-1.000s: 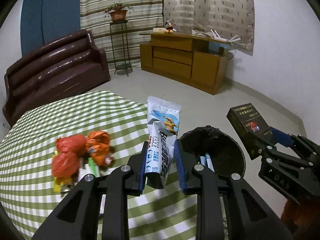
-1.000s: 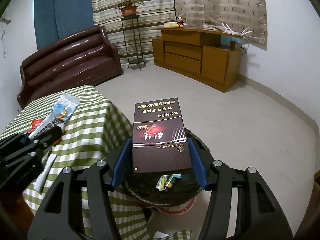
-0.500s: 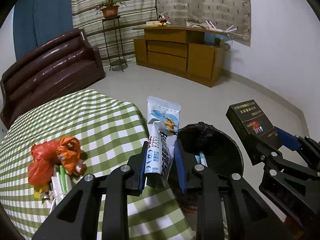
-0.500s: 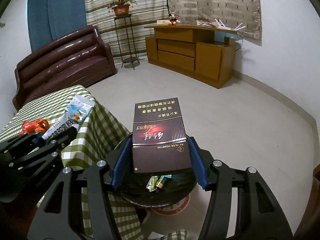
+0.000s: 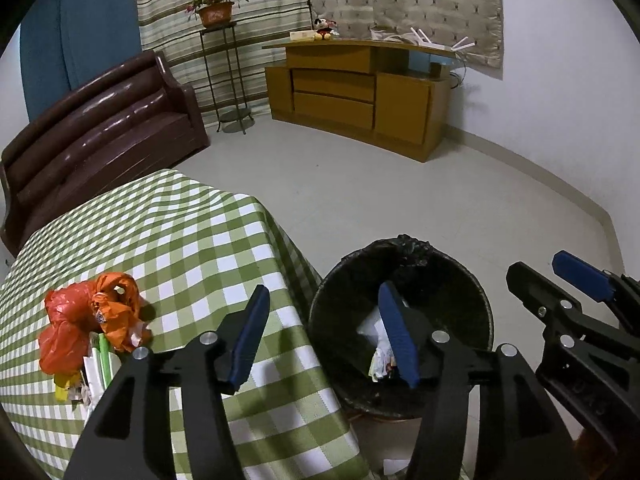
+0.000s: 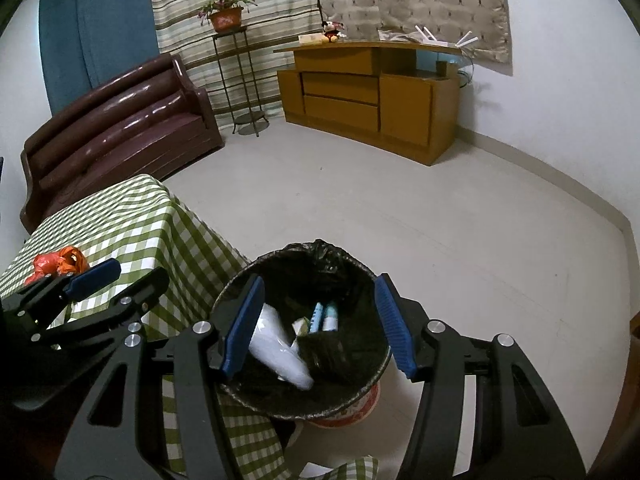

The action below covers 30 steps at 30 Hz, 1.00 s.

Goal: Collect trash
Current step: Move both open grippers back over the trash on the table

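Observation:
The black-lined trash bin (image 5: 440,258) (image 6: 280,258) stands on the floor beside the checked table (image 5: 180,232). My left gripper (image 5: 323,296) hangs over the table edge and the bin's rim; its jaws are opening and nothing is between them. My right gripper (image 6: 320,282) (image 5: 540,270) is open and empty right above the bin. Inside the bin lie a white snack wrapper (image 6: 276,348) (image 5: 370,326), a dark box (image 6: 328,356) and small tubes (image 6: 324,316). Crumpled orange bags (image 5: 92,316) (image 6: 60,262) and small wrappers (image 5: 98,364) sit on the table.
A brown sofa (image 5: 100,128) stands behind the table. A wooden cabinet (image 5: 360,96) and a plant stand (image 5: 224,80) line the far wall. Pale floor (image 5: 400,192) lies beyond the bin, with a paper scrap (image 6: 316,470) at its foot.
The left jaws have spread and the snack wrapper has dropped into the bin. The dark box has left the right gripper and now lies in the bin.

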Tool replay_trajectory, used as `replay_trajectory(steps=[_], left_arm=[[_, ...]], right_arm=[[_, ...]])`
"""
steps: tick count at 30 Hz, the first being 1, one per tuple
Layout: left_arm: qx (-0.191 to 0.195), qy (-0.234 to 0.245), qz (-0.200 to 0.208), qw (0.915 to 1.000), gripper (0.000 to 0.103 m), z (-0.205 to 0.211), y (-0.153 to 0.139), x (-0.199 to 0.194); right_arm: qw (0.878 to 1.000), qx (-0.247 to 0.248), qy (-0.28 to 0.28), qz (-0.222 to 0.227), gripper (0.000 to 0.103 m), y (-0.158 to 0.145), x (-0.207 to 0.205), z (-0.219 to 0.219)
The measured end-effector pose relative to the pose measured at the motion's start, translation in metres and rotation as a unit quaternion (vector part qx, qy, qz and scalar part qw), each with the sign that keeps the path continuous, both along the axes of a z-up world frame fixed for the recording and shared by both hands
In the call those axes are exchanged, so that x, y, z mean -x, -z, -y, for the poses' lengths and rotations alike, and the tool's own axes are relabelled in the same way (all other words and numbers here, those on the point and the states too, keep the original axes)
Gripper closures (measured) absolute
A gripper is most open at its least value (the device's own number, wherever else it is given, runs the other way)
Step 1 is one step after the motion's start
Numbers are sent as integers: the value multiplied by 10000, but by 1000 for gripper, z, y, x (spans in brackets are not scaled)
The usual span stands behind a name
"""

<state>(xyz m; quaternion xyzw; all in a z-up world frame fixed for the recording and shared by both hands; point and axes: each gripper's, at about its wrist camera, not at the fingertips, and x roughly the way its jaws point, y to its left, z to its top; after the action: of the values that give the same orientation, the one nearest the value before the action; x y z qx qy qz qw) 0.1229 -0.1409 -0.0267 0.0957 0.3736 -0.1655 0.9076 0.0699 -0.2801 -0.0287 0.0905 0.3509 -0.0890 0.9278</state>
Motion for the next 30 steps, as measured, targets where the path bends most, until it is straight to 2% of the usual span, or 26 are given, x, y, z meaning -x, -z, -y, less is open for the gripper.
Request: replay_trajectory(steps=[3,13,22,30], left_arm=[[18,-51,31,10000,43,-4,-3,2],[86,-271,55,9996,42,-33,-18,14],[92,-792,82,9968,40,-92,-25,27],[133,-1318,3,9912,38,-155,-21,44]], right_arm=[[10000,29,2,30,47,-3,2,-2],[9998,63,-147,133,46,-14,10,-19],[9987,102,-482,146,46,-21,12,-50],[9952,127,-974,44,46,-18,15,-99]])
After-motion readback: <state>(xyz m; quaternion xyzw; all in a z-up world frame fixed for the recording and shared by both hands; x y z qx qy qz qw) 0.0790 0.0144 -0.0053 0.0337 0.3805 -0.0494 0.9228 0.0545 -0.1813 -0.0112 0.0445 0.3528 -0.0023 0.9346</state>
